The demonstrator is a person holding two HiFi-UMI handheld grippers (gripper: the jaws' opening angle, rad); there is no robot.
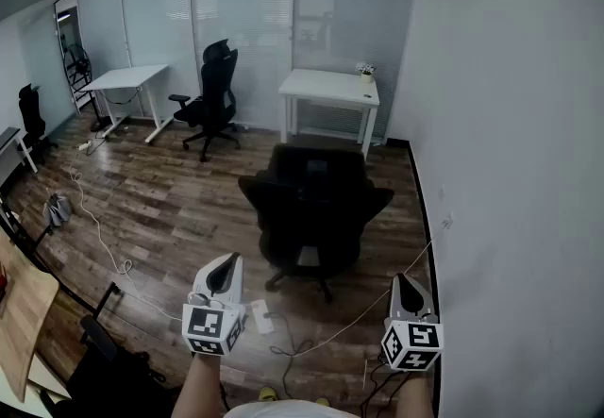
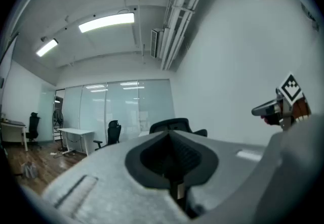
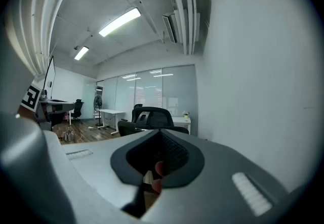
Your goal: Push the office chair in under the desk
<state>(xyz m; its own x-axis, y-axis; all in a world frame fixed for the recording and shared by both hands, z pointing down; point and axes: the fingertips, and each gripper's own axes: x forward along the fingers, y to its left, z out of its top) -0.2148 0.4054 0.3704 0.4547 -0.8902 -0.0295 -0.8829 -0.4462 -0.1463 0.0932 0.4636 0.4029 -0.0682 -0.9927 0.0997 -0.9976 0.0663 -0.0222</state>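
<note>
A black office chair [image 1: 316,210] stands on the wood floor with its back toward me, a short way in front of a white desk [image 1: 330,89] against the glass wall. My left gripper [image 1: 226,265] is shut and empty, held level, short of the chair's left side. Shut and empty too, my right gripper [image 1: 406,285] hangs near the wall, to the right of the chair. Over the shut jaws, the left gripper view shows the chair [image 2: 174,126], and the right gripper view shows the same chair [image 3: 152,117] with the desk [image 3: 181,120] behind it.
A second black chair [image 1: 212,100] and another white desk [image 1: 127,79] stand at the back left. Cables [image 1: 99,227] and a power strip [image 1: 261,317] lie on the floor near my feet. A white wall [image 1: 510,171] runs close along the right. A small plant [image 1: 366,73] sits on the desk.
</note>
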